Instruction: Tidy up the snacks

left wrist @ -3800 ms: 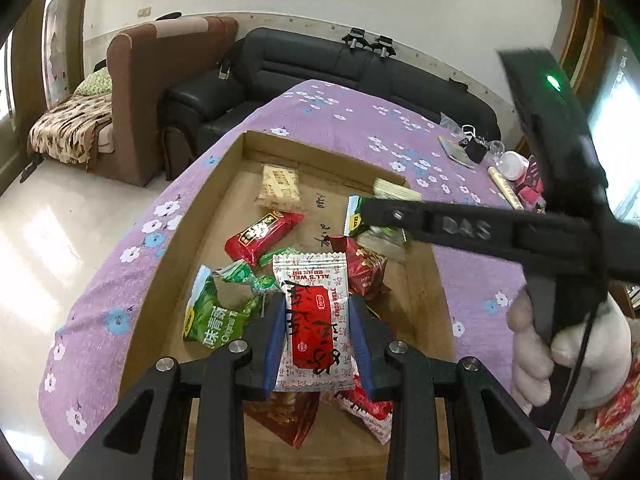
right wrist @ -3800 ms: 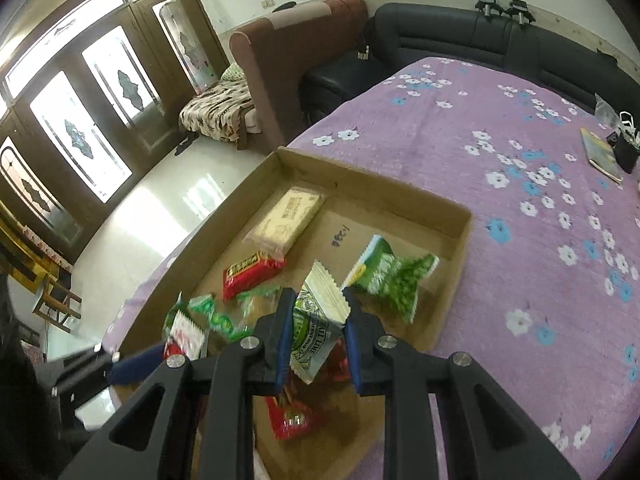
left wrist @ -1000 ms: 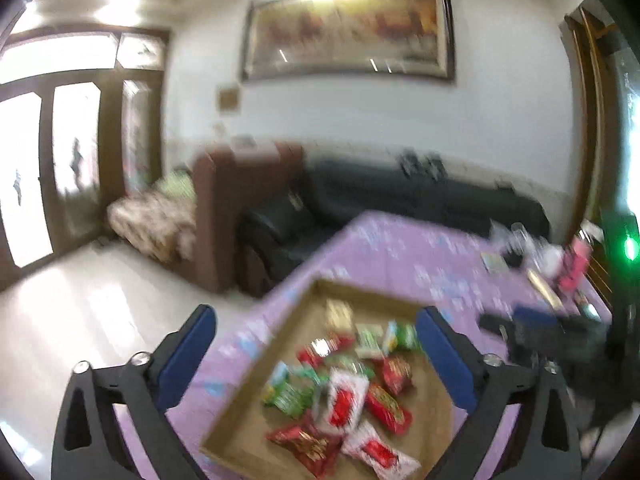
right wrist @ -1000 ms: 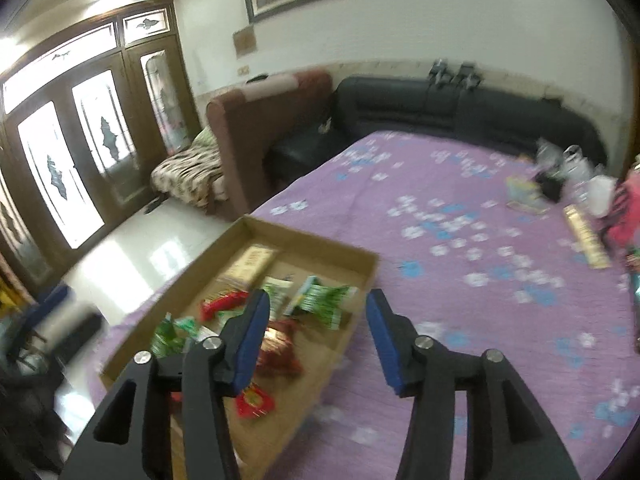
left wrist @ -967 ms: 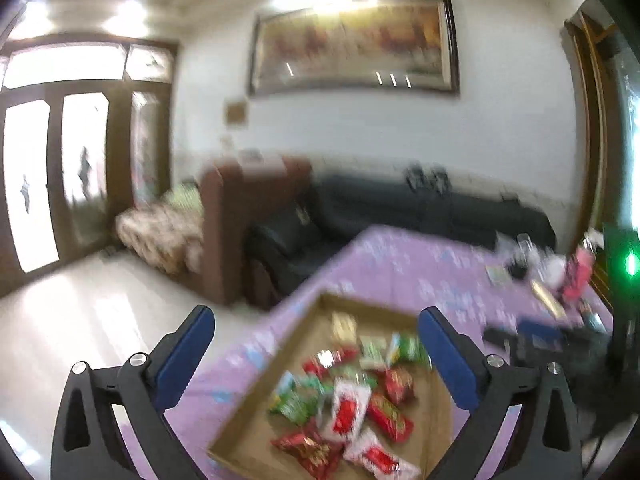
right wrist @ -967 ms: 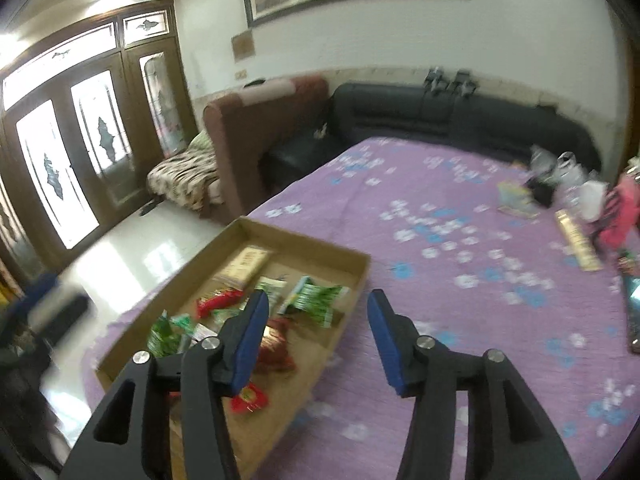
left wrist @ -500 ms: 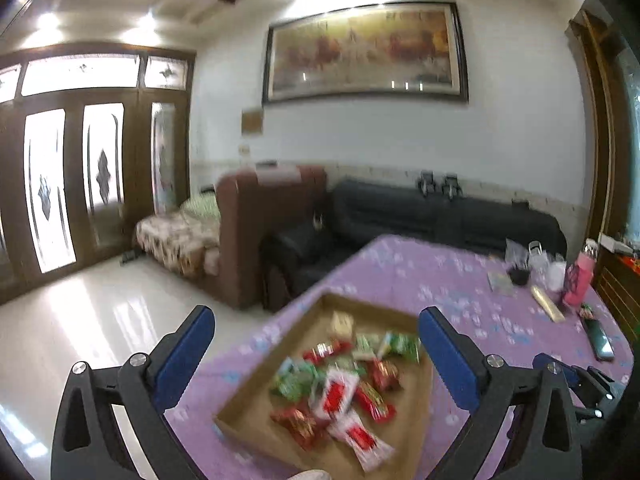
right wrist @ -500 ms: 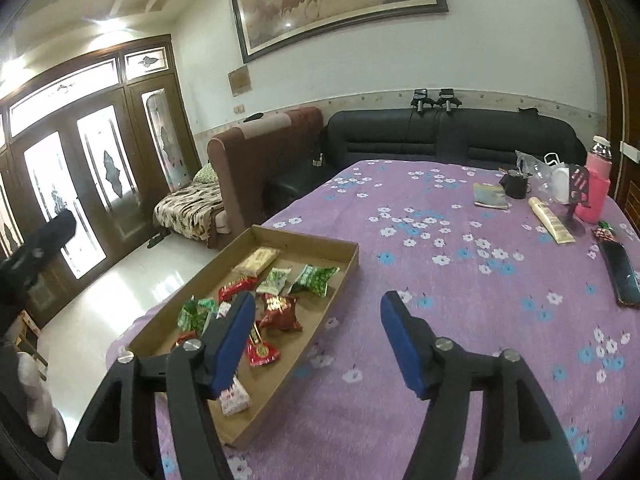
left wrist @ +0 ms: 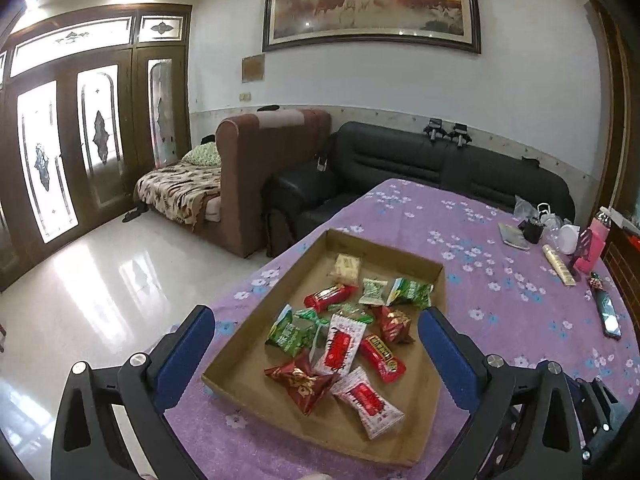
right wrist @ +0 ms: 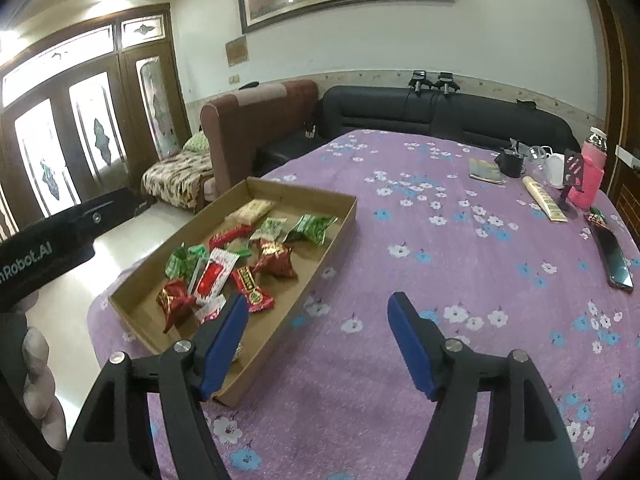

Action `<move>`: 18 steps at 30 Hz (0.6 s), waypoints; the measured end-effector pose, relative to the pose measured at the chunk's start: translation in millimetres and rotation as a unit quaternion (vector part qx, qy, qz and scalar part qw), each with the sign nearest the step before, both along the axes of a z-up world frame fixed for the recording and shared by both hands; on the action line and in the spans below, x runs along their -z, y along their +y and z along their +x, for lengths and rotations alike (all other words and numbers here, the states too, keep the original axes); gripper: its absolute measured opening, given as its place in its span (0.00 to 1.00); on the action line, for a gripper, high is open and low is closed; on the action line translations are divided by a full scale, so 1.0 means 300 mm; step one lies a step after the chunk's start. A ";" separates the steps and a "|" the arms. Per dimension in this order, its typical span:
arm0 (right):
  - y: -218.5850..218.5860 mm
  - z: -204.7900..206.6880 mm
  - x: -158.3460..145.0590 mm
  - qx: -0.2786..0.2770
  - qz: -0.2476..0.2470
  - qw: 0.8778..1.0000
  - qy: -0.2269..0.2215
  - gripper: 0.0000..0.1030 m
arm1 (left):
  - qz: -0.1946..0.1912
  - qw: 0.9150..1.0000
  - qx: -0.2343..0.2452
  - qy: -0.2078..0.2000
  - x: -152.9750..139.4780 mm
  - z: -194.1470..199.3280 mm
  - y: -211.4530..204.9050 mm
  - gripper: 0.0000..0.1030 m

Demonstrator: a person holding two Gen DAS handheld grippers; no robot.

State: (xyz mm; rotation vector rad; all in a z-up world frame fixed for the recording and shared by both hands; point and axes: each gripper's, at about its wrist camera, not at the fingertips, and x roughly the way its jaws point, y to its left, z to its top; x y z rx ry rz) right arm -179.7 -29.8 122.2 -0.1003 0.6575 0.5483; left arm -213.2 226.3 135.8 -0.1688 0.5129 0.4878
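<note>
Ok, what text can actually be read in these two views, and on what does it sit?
"nRobot.AI": white letters on the left gripper body, cut off at the right wrist view's edge.
Snack packets in the cardboard tray: printed, but too small and blurred to read, such as the white-and-red packet.
Painting: writing along its top, too small to read.
Nothing else legible.
</note>
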 end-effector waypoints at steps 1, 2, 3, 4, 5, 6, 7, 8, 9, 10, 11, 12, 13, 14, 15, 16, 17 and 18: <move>0.009 -0.005 0.004 -0.002 -0.003 1.000 0.001 0.70 | -0.002 1.000 0.000 0.003 0.006 0.004 0.005 1.00; 0.018 -0.007 0.009 -0.004 -0.006 1.000 0.002 0.70 | -0.004 1.000 0.001 0.006 0.012 0.009 0.010 1.00; 0.026 -0.008 0.013 -0.006 -0.009 1.000 0.002 0.71 | -0.005 1.000 0.002 0.012 0.021 0.013 0.016 1.00; 0.035 -0.011 0.015 -0.008 -0.013 1.000 0.002 0.71 | -0.007 1.000 0.001 0.016 0.028 0.016 0.020 1.00; 0.043 -0.013 0.018 -0.009 -0.016 1.000 0.002 0.71 | -0.009 1.000 0.002 0.019 0.034 0.018 0.024 1.00; 0.048 -0.015 0.021 -0.010 -0.018 1.000 0.003 0.71 | -0.015 1.000 0.004 0.024 0.043 0.024 0.031 1.00; 0.055 -0.016 0.025 -0.011 -0.020 1.000 0.004 0.72 | -0.019 0.999 0.005 0.028 0.049 0.027 0.037 1.00; 0.060 -0.016 0.027 -0.012 -0.022 1.000 0.005 0.72 | -0.023 0.999 0.006 0.031 0.053 0.029 0.044 1.00; 0.064 -0.014 0.029 -0.013 -0.024 1.000 0.006 0.72 | -0.028 0.999 0.005 0.035 0.060 0.032 0.051 1.00; 0.069 -0.014 0.032 -0.013 -0.027 1.000 0.007 0.72 | -0.030 0.999 0.006 0.037 0.064 0.034 0.055 1.00; 0.071 -0.011 0.035 -0.013 -0.028 0.999 0.009 0.72 | -0.033 0.999 0.007 0.040 0.068 0.036 0.059 1.00; 0.074 -0.012 0.039 -0.014 -0.030 0.999 0.010 0.72 | -0.035 0.998 0.007 0.042 0.071 0.037 0.061 1.00; 0.078 -0.012 0.041 -0.014 -0.031 0.999 0.011 0.72 | -0.036 0.998 0.007 0.044 0.075 0.040 0.065 1.00; 0.081 -0.010 0.044 -0.014 -0.032 0.999 0.013 0.72 | -0.038 0.998 0.007 0.046 0.078 0.041 0.067 1.00; 0.085 -0.011 0.046 -0.015 -0.034 0.999 0.014 0.72 | -0.039 0.998 0.007 0.048 0.081 0.042 0.069 1.00; 0.088 -0.011 0.049 -0.016 -0.035 0.999 0.016 0.72 | -0.041 0.998 0.007 0.049 0.083 0.043 0.071 1.00; 0.092 -0.011 0.051 -0.017 -0.036 0.999 0.017 0.72 | -0.043 0.998 0.008 0.050 0.085 0.043 0.072 1.00; 0.093 -0.011 0.053 -0.018 -0.037 0.999 0.017 0.72 | -0.045 0.998 0.008 0.051 0.090 0.045 0.076 1.00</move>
